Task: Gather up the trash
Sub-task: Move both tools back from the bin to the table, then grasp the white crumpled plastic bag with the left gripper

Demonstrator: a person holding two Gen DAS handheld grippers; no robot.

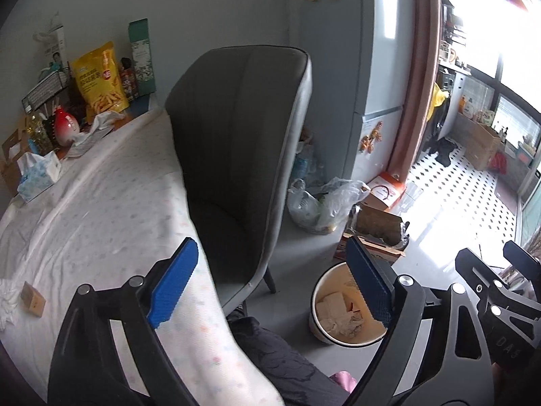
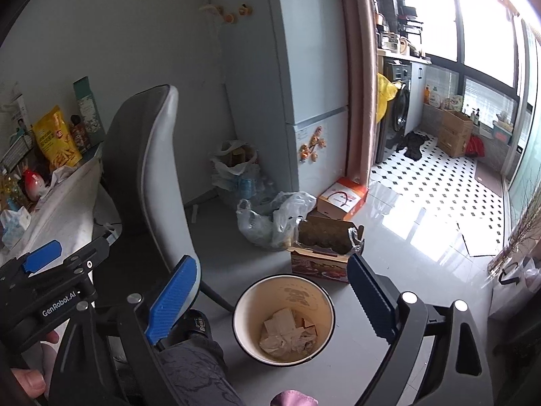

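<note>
Over the bin (image 2: 283,318) with its crumpled paper (image 2: 287,336), both grippers, left (image 1: 270,287) and right (image 2: 274,299), were spread wide, holding nothing.

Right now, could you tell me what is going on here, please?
A person is clearing trash with a handheld gripper in each hand. Both the left gripper and the right gripper are open and empty, poised above a round bin on the floor beside a grey chair. Crumpled paper already lies in the bin. On the table, a small box and some white tissue still wait.
</note>
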